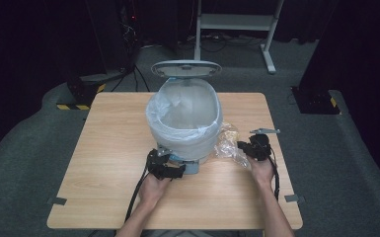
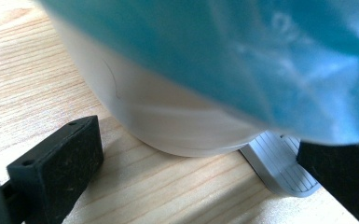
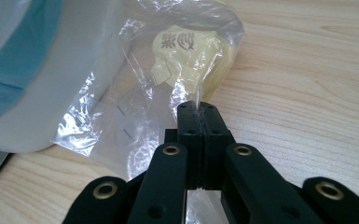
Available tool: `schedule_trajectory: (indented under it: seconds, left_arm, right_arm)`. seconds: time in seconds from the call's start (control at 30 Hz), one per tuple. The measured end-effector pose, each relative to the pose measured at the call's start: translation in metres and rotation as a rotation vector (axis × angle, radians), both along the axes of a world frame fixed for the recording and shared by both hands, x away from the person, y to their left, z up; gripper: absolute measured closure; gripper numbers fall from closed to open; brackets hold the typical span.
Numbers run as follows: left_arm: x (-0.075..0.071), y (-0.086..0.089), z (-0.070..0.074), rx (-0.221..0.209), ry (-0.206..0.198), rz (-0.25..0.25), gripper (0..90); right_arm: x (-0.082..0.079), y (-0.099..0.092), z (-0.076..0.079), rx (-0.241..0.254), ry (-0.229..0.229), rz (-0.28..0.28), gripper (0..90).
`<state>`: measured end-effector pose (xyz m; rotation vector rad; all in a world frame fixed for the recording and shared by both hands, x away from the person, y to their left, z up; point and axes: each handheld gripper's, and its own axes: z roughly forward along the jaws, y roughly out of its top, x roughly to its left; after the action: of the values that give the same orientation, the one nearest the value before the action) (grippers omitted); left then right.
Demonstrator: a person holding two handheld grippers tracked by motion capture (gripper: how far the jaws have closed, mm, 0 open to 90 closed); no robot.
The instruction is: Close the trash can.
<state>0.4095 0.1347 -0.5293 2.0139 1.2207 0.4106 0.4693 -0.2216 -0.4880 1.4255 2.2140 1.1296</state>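
The right tongs (image 3: 196,108) pinch only thin film of the plastic bag (image 3: 168,79), which may tear or slip when lifted toward the bin (image 1: 185,123), while the left tongs (image 2: 191,163) stand wide, seemingly over its pedal (image 2: 279,165).

Two pale characters, seemingly Chinese and too blurred to read, are printed on the round yellow item (image 3: 193,53) inside the crinkled clear plastic bag (image 3: 135,107), at the upper middle of the right gripper view.
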Motion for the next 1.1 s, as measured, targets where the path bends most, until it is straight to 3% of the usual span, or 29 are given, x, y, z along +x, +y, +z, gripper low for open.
schedule_trajectory:
  seconds: [0.83, 0.97, 1.1]
  left_arm:
    - [0.000, 0.000, 0.000, -0.001, -0.001, 0.001, 0.2]
    - [0.000, 0.000, 0.000, 0.001, 0.000, 0.000, 0.3]
    - [0.000, 0.000, 0.000, 0.000, 0.000, 0.000, 0.3]
  right_arm:
    - [-0.035, -0.023, 0.037, 0.012, -0.112, -0.013, 90.0]
    - [-0.040, -0.029, 0.040, 0.038, -0.114, -0.015, 90.0]
    - [-0.051, -0.033, 0.048, 0.054, -0.152, 0.002, 90.0]
